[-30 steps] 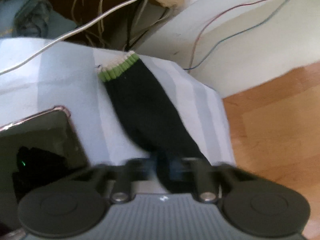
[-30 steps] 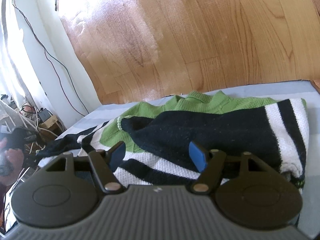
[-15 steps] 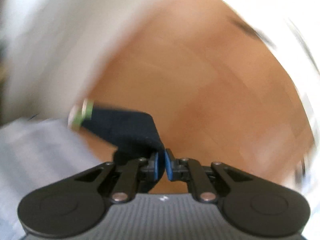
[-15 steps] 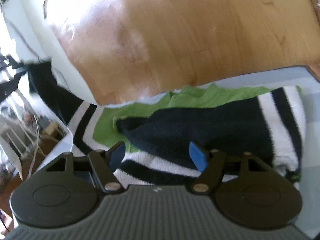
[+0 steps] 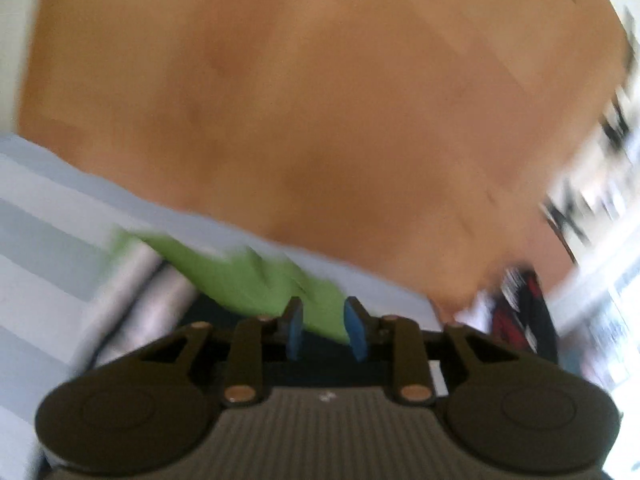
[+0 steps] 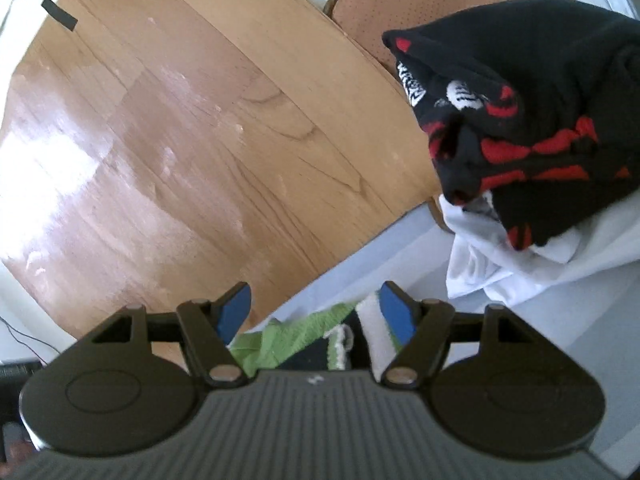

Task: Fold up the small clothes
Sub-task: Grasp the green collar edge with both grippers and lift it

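The green, black and white striped knit sweater [image 5: 240,276] lies on the striped sheet [image 5: 40,216], blurred in the left wrist view. My left gripper [image 5: 324,312] hovers over its green part. Its jaws are opening, and I see no fabric pinched between the blue pads. In the right wrist view my right gripper [image 6: 316,294] stands open above the sweater's edge [image 6: 288,344], where green, black and white knit shows below the fingers. Nothing is held in it.
A black garment with red and white print [image 6: 540,100] sits on a white cloth [image 6: 520,264] at the right, also seen blurred as a dark pile [image 5: 520,300]. A brown chair [image 6: 400,0] stands behind it. Wooden floor [image 6: 200,140] lies beyond the sheet's edge [image 6: 400,256].
My left gripper swung the black sleeve up and across over the sweater, then its pads parted and the sleeve left them. My right gripper swung right toward the pile of clothes, still open.
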